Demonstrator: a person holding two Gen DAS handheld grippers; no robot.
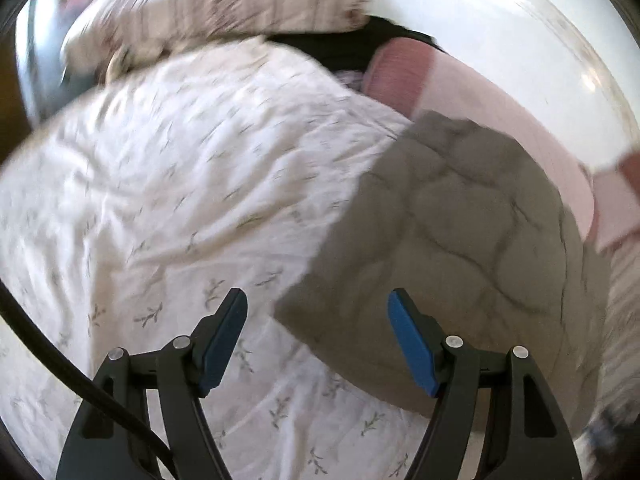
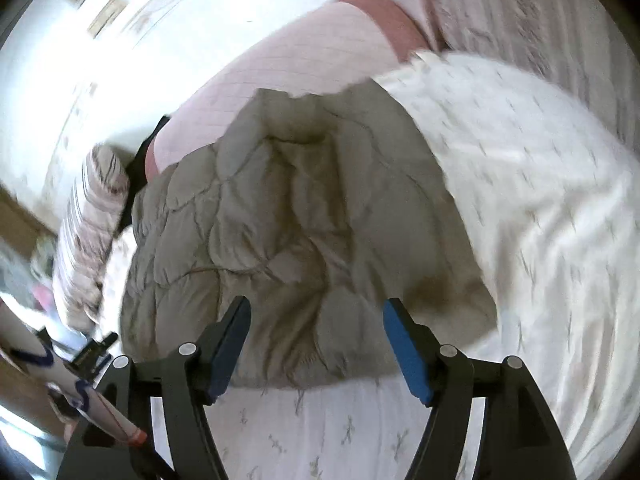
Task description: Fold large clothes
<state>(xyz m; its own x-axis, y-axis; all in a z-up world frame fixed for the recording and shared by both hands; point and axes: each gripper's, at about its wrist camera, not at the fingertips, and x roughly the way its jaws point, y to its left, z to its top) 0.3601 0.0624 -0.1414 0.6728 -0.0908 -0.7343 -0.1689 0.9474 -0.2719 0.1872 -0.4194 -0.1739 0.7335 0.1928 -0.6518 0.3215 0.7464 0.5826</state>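
Observation:
A grey quilted padded garment lies folded in a bundle on a white bed cover with a small leaf print. In the left wrist view it lies to the right, its near corner reaching between my fingers further off. My left gripper hangs open above the cover, nothing between its blue pads. In the right wrist view the same grey garment fills the middle, and my right gripper stands open just above its near edge, not touching it.
A pink blanket with a darker pink band lies behind the garment, seen also as the pink blanket in the right view. Striped pillows lie at the head. A white sleeve with blue marks and the other gripper show at lower left.

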